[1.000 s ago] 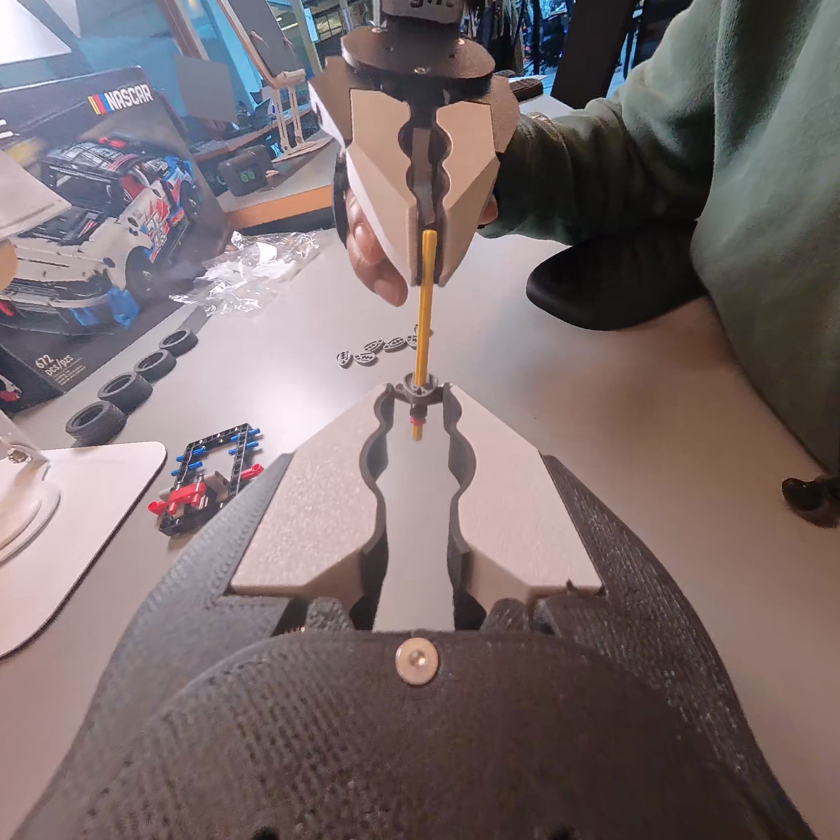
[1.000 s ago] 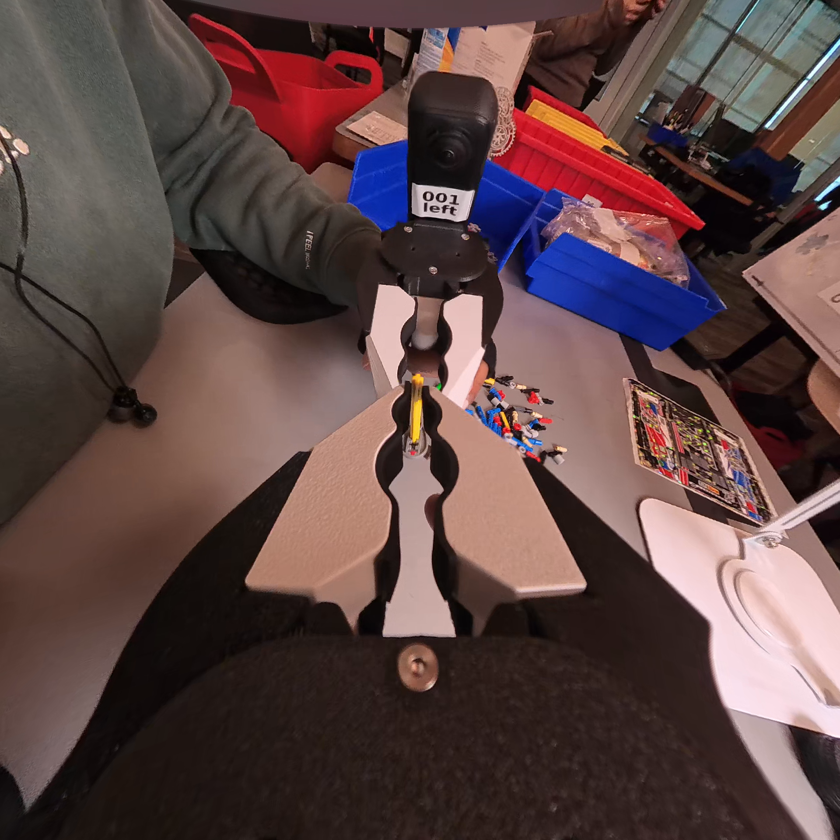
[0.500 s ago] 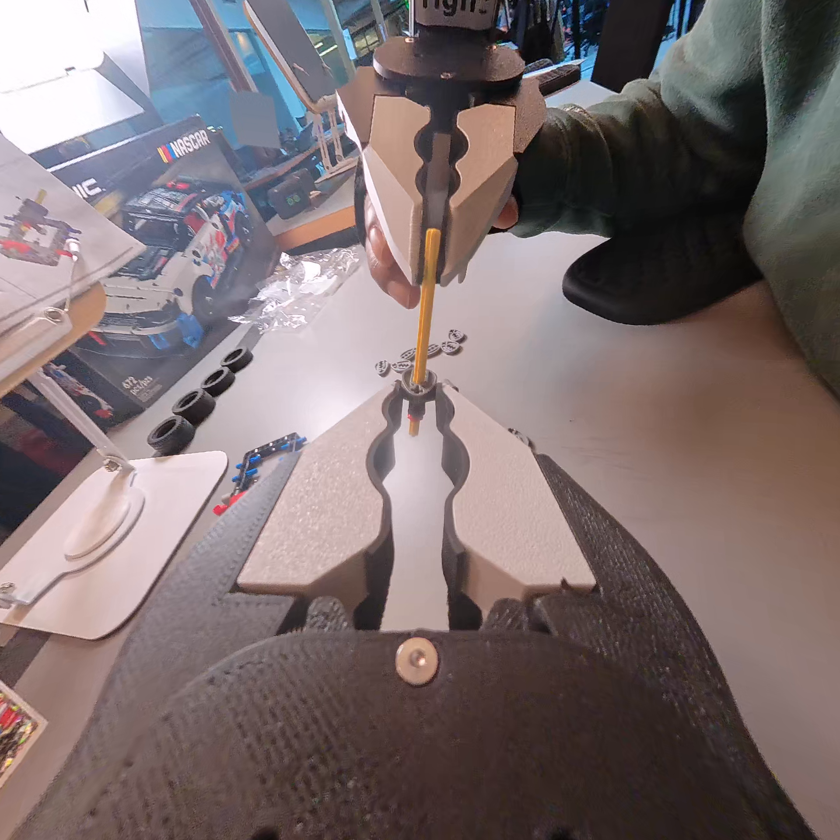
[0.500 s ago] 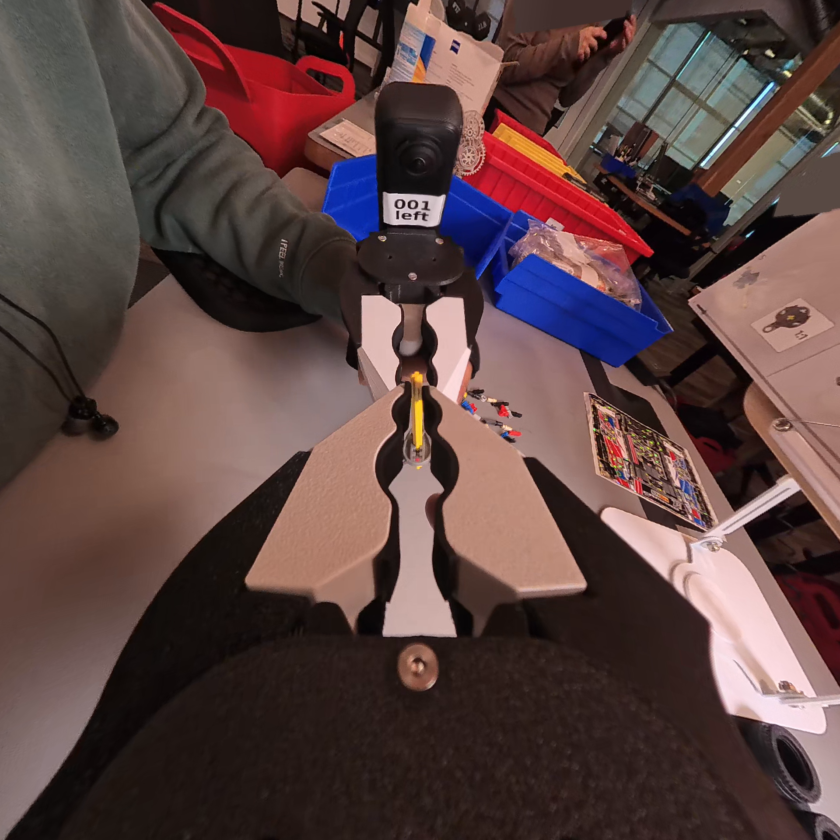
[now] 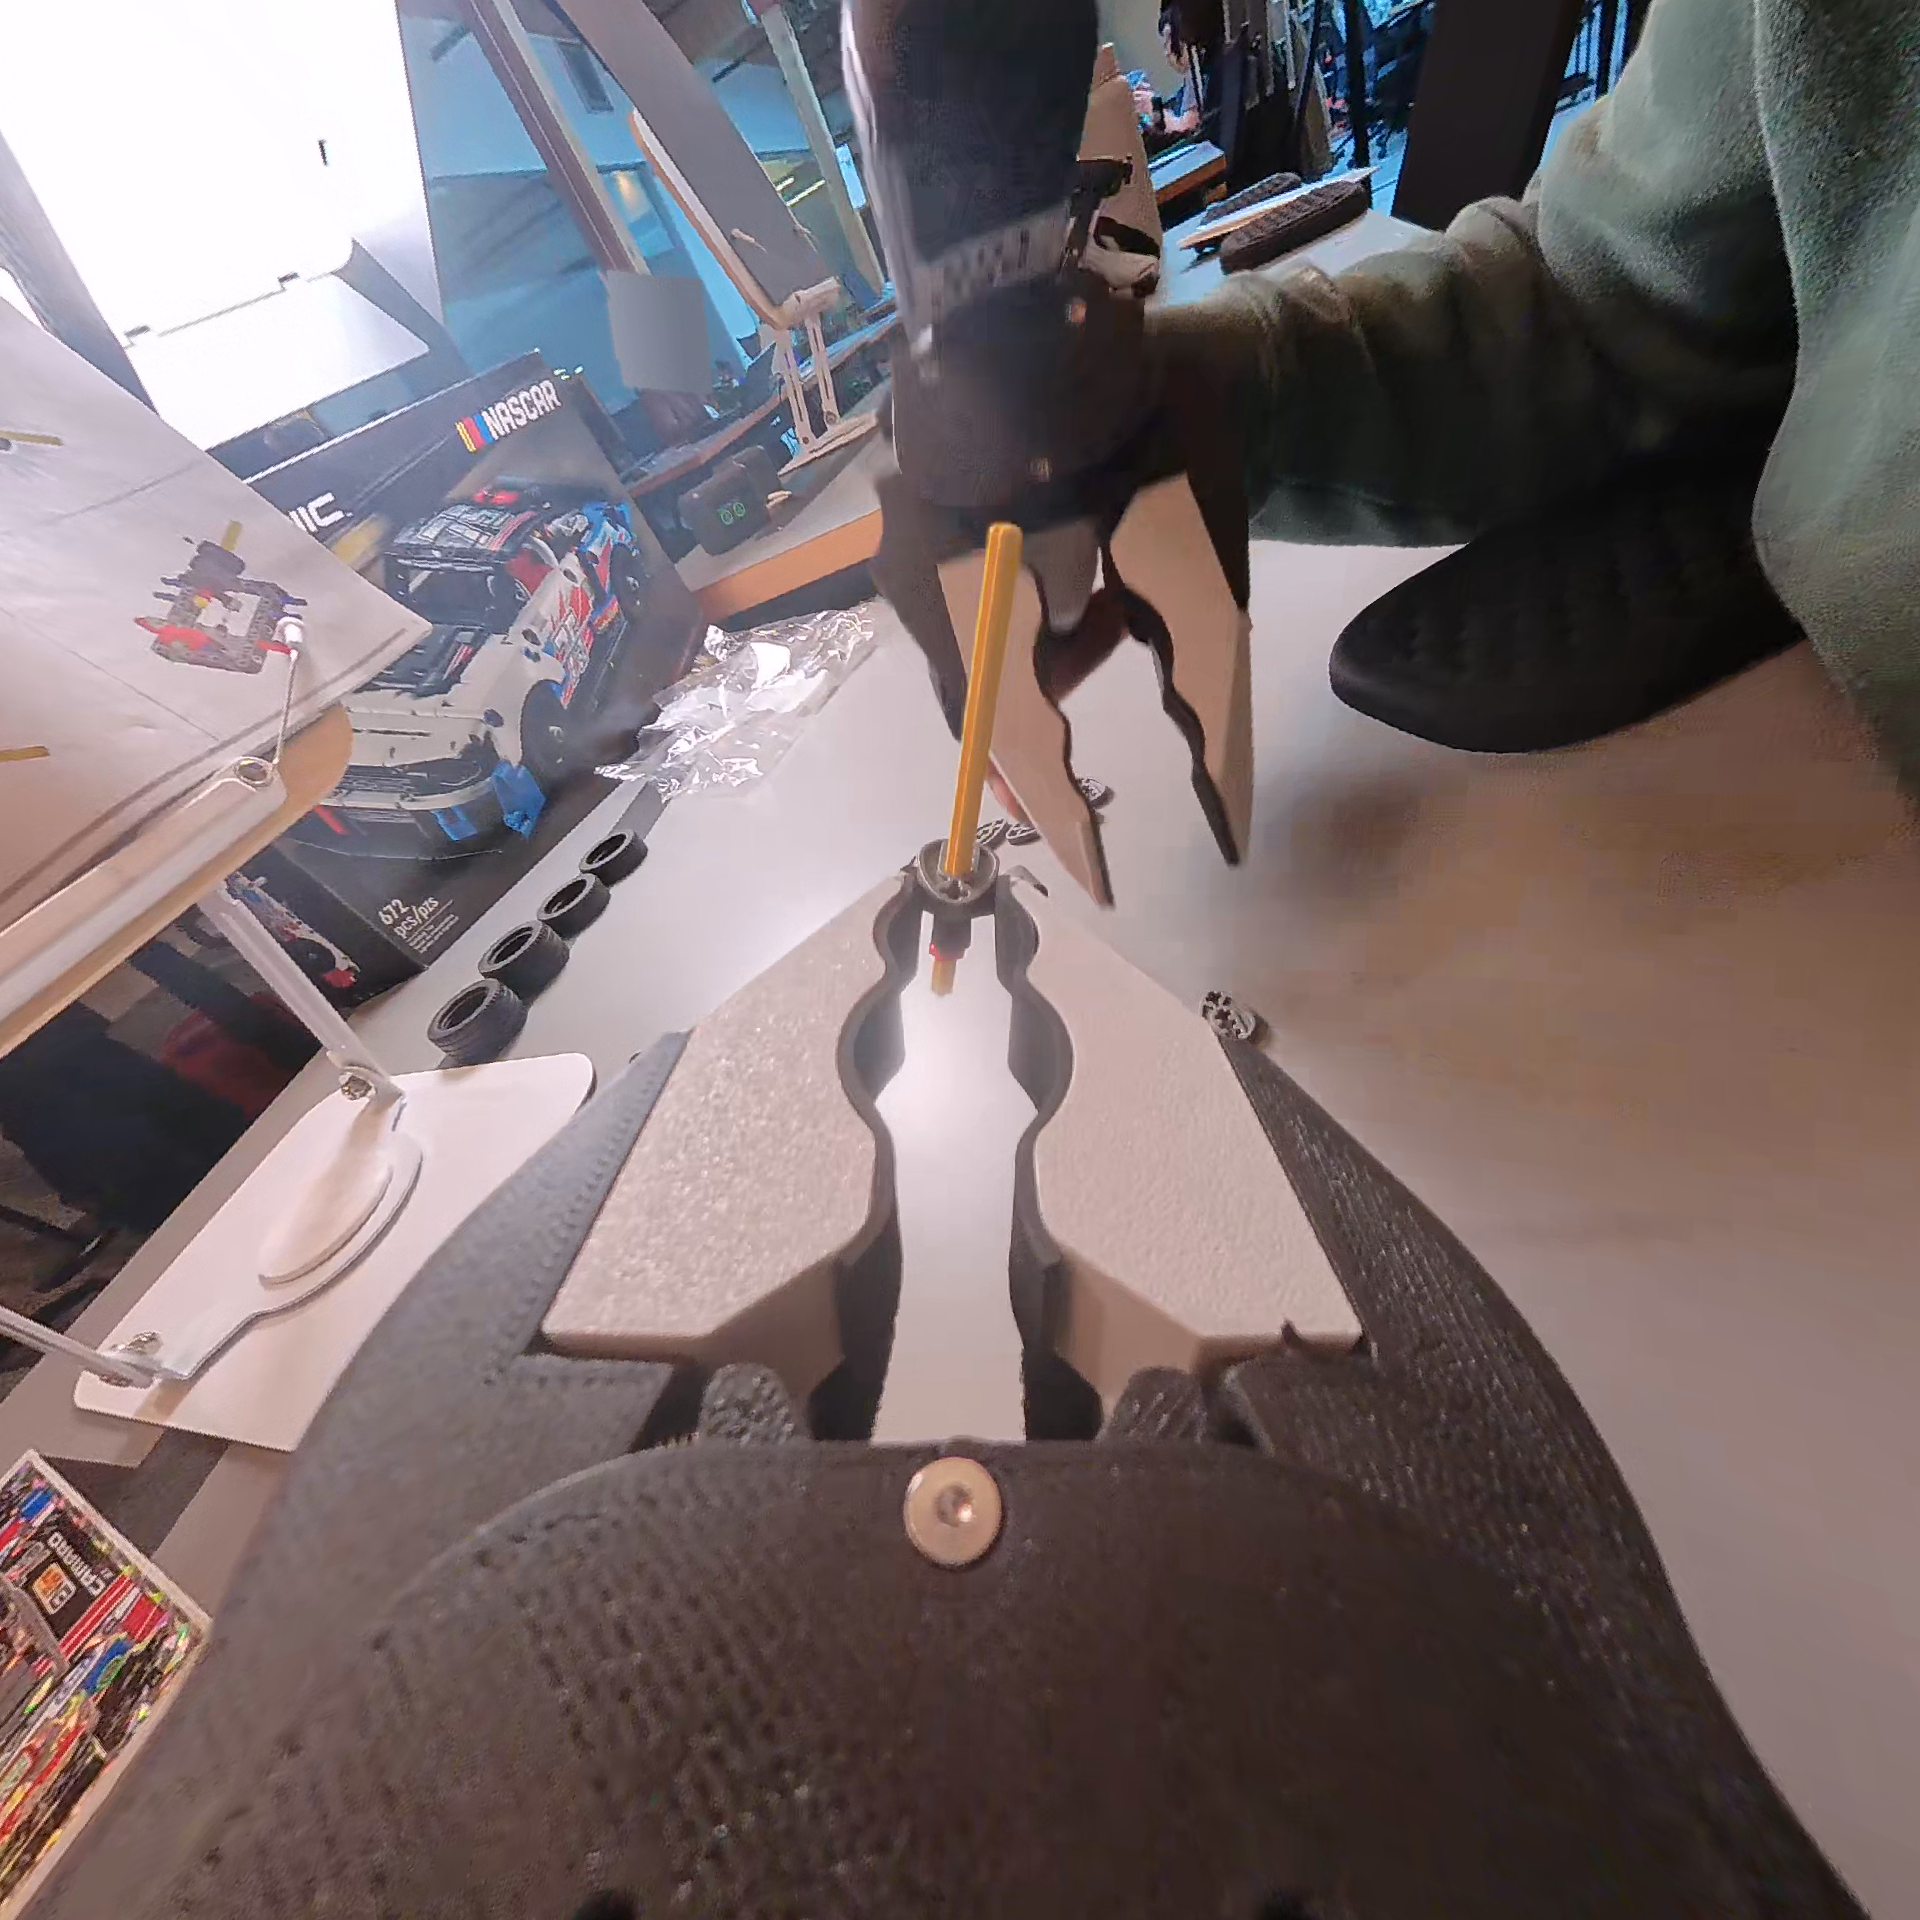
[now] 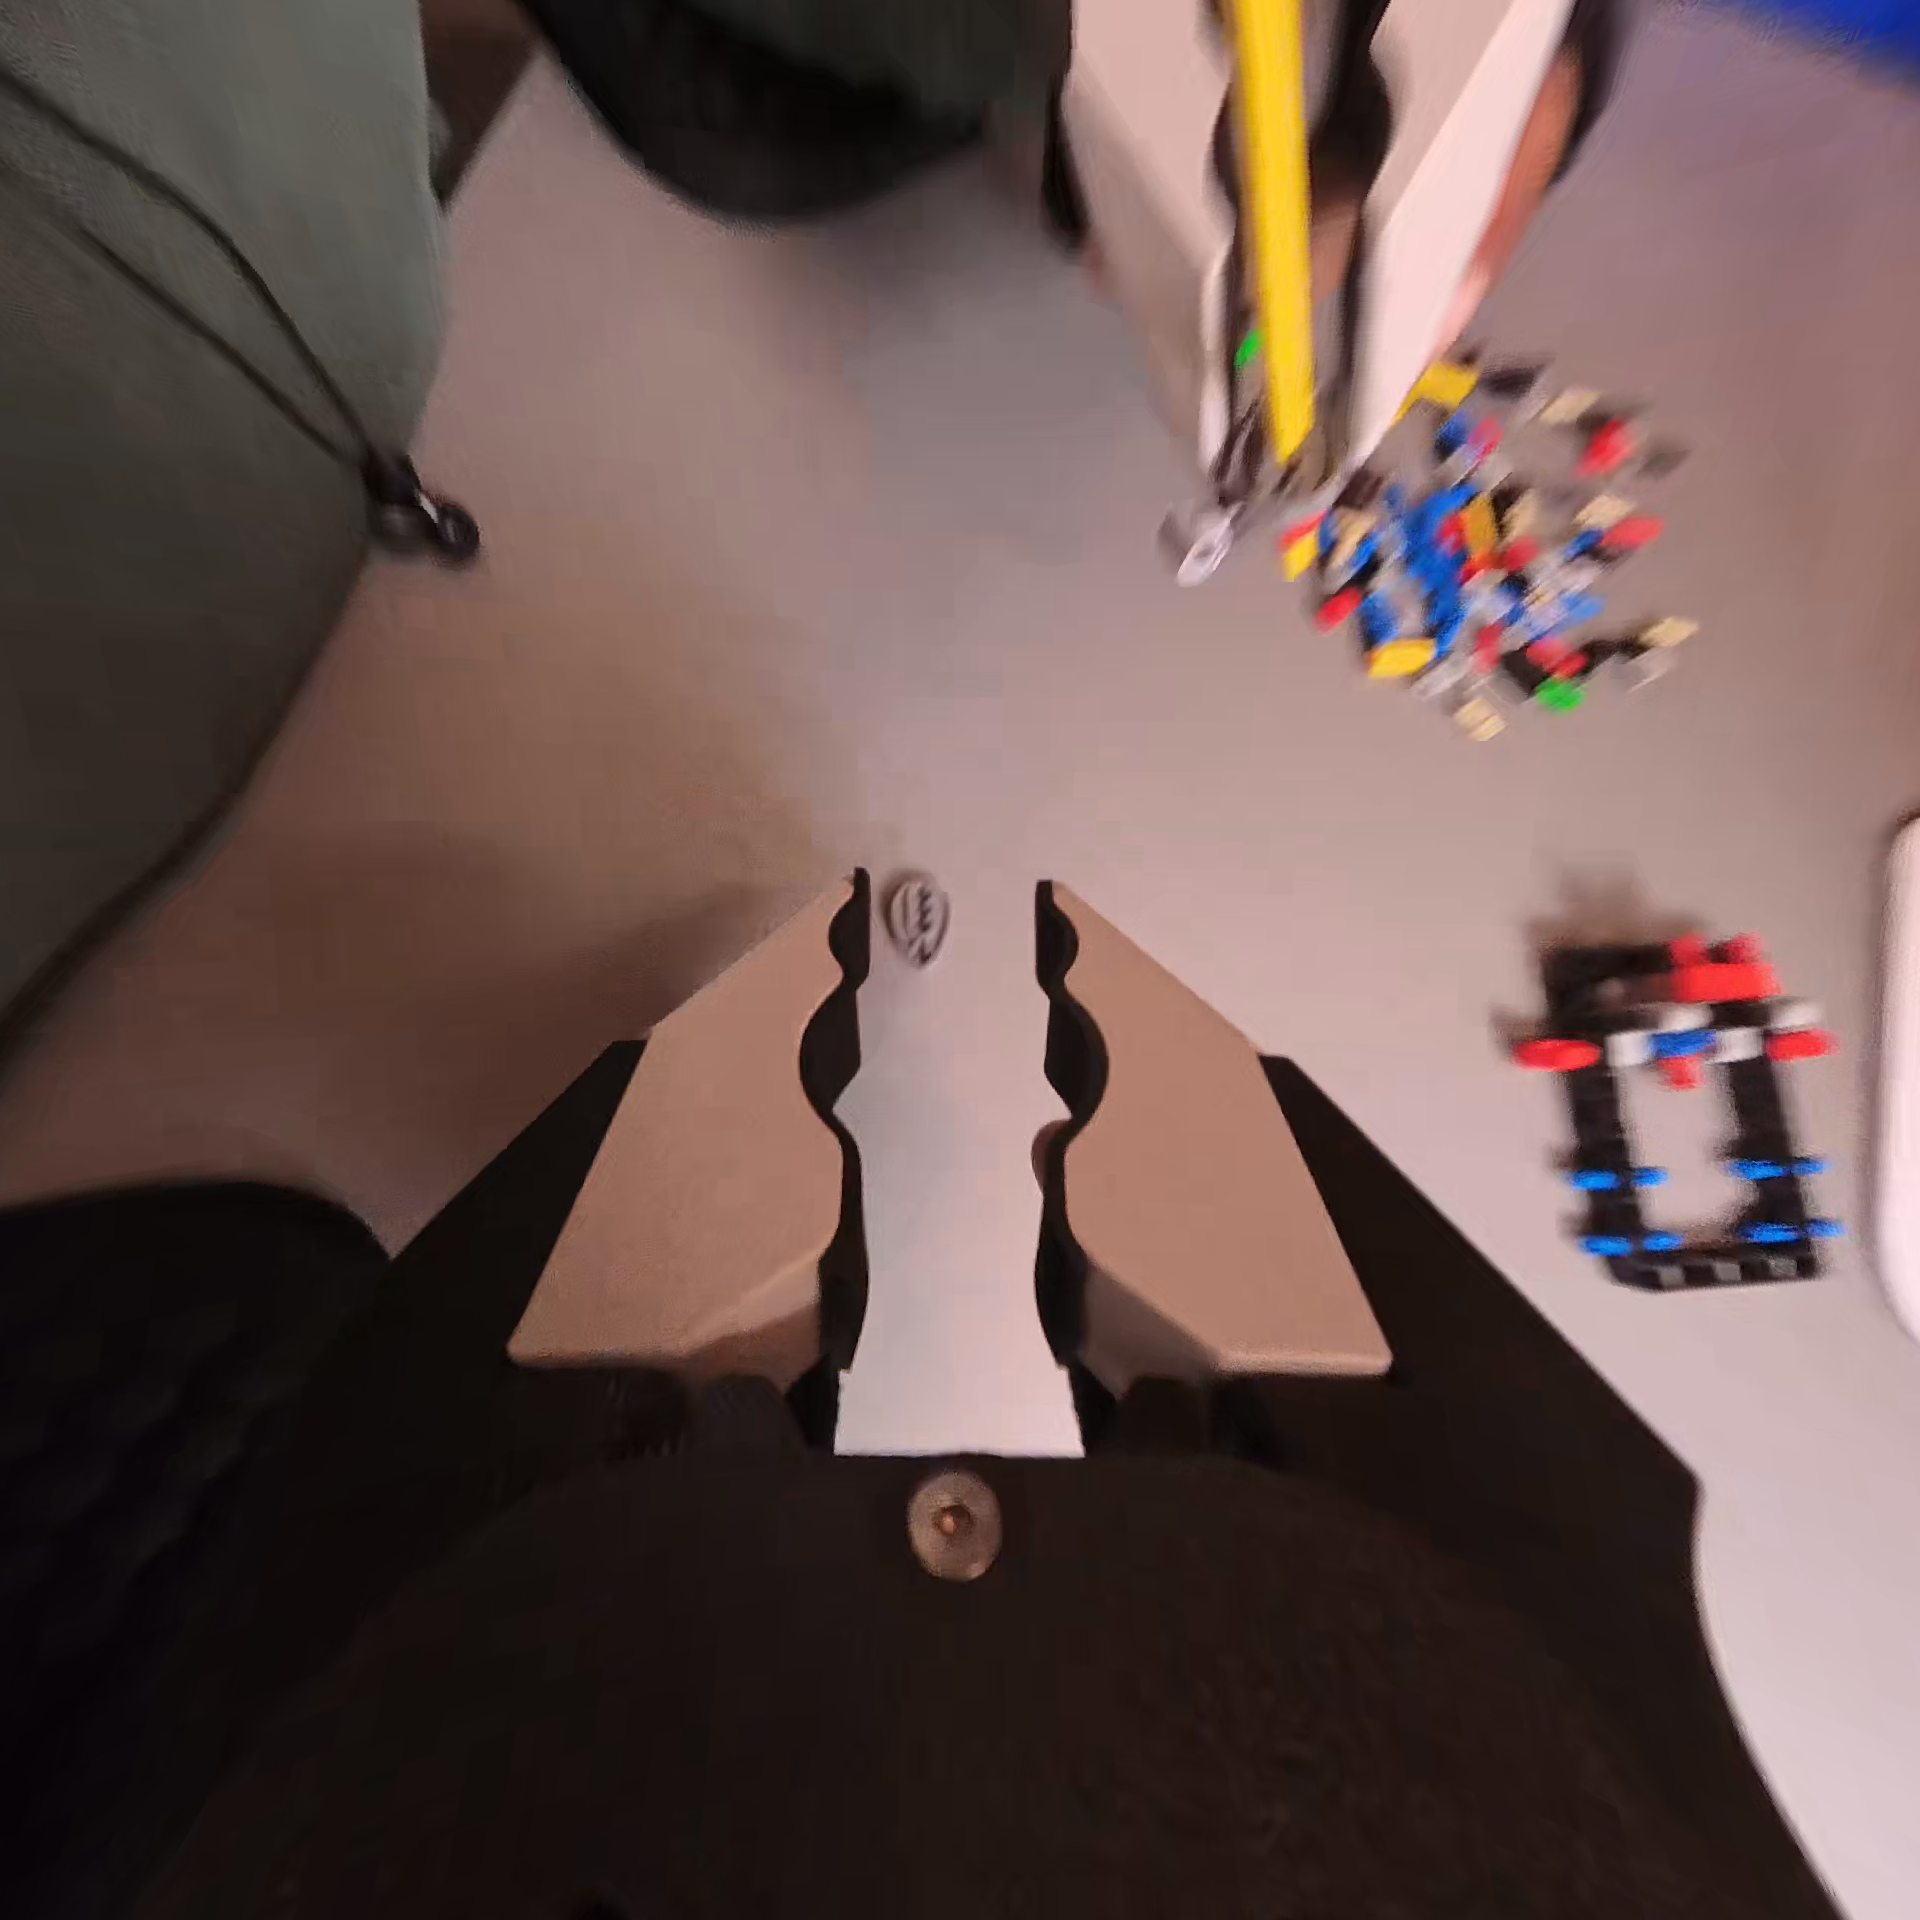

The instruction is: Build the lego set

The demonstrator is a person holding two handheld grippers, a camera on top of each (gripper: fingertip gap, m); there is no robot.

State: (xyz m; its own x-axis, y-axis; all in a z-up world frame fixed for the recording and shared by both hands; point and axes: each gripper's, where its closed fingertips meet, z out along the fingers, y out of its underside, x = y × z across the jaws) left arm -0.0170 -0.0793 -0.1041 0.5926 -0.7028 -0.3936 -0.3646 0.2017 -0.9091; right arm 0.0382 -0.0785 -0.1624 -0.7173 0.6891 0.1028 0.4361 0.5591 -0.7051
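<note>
My left gripper [image 5: 954, 896] is shut on a small grey round piece [image 5: 956, 868] with a long yellow axle [image 5: 982, 686] standing up through it. A red bit shows under the grey piece. My right gripper [image 6: 948, 888] is open and empty, pointing down at the table, and the view is blurred. A small grey oval piece [image 6: 917, 932] lies on the table between its tips. In the left wrist view the right gripper [image 5: 1166, 878] hangs open just right of the axle, apart from it. The left gripper [image 6: 1278, 457] and the axle [image 6: 1273, 208] show at the upper right of the right wrist view.
A pile of small coloured pieces [image 6: 1475, 561] and a black frame assembly [image 6: 1683, 1122] lie at the right. The set's box [image 5: 468, 582], several tyres [image 5: 520, 956], a booklet stand [image 5: 312, 1226], a plastic bag [image 5: 748, 696] and a sticker sheet [image 5: 73, 1662] lie at the left. A green sleeve [image 5: 1558, 364] crosses the back. The grippers' ends are close to 8 centimetres from one another.
My right gripper has let go of the yellow axle, opened, and swung down to the right over the table. My left gripper still holds the grey piece with the axle.
</note>
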